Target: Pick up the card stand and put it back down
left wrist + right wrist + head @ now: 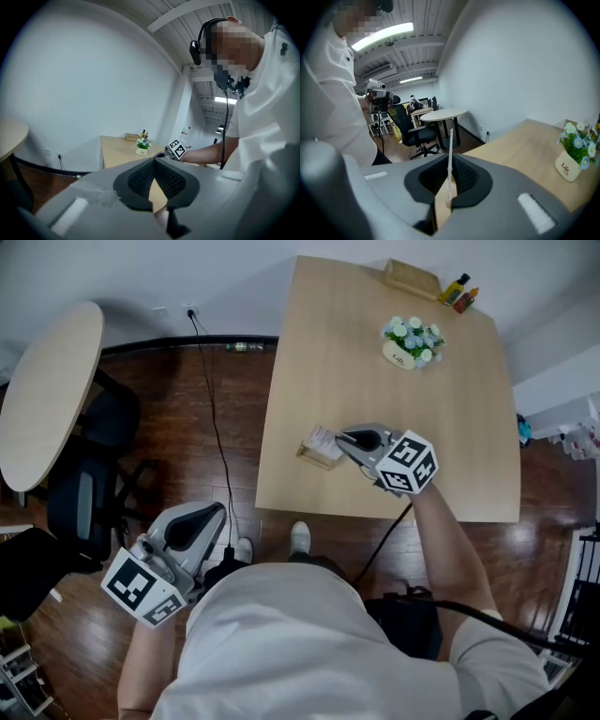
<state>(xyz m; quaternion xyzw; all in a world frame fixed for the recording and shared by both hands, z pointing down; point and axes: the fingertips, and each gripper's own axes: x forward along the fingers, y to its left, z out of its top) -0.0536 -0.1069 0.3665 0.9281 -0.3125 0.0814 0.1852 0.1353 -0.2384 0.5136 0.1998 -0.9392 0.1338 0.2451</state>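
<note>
Progress sits at the grasping step, as I read it. My right claw (349,440) is clenched on the card stand (322,447), its pads pinching the thin upright panel edge-on. The stand is toward 7 o'clock on the surface (375,362), close to the near edge, well apart from the small flower pot (411,341) out at 1 o'clock. I cannot tell whether the wooden base rests on the surface or is just clear of it, so I judge the lift as not yet shown. Raising the stand and setting it back down are what remain. My left claw (214,515) hangs low at 8 o'clock, off the surface, above the floor, tips pressed together with nothing between them.
</note>
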